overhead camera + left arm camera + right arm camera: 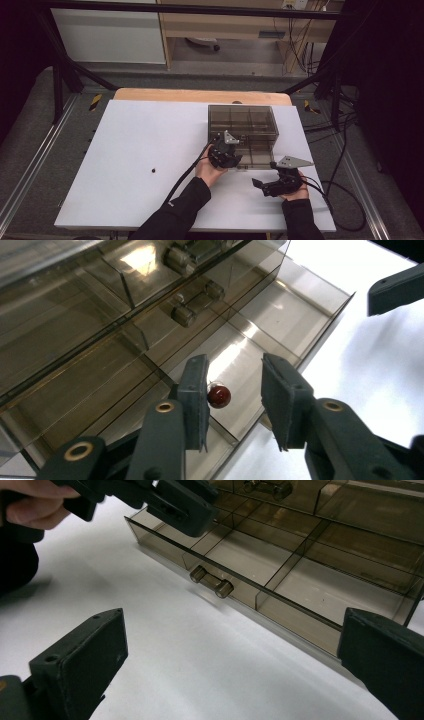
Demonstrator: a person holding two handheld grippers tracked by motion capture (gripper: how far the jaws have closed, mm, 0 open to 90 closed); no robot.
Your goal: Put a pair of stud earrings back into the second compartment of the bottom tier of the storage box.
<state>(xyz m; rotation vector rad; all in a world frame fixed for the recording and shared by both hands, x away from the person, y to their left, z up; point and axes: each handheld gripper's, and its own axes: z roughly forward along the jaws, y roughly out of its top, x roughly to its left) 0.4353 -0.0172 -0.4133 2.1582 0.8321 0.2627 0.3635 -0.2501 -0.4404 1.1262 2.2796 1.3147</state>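
A smoked clear drawer box (243,122) stands on the white table (140,150), with its bottom drawer (280,305) pulled out toward me. My left gripper (235,365) hangs over the drawer's near compartments, jaws apart. A small dark red bead (219,395) lies between them, close by the left pad, and the right pad stands clear of it. My right gripper (232,625) rests low at the table's front right, wide open, facing the drawer front and its clear bar handle (211,581). Nothing sits between its jaws.
Dividers split the drawer (300,575) into several compartments. A tiny black dot (153,170) lies on the table to the left. Cables trail from both grippers off the front edge. A wooden board (200,95) borders the table's far side.
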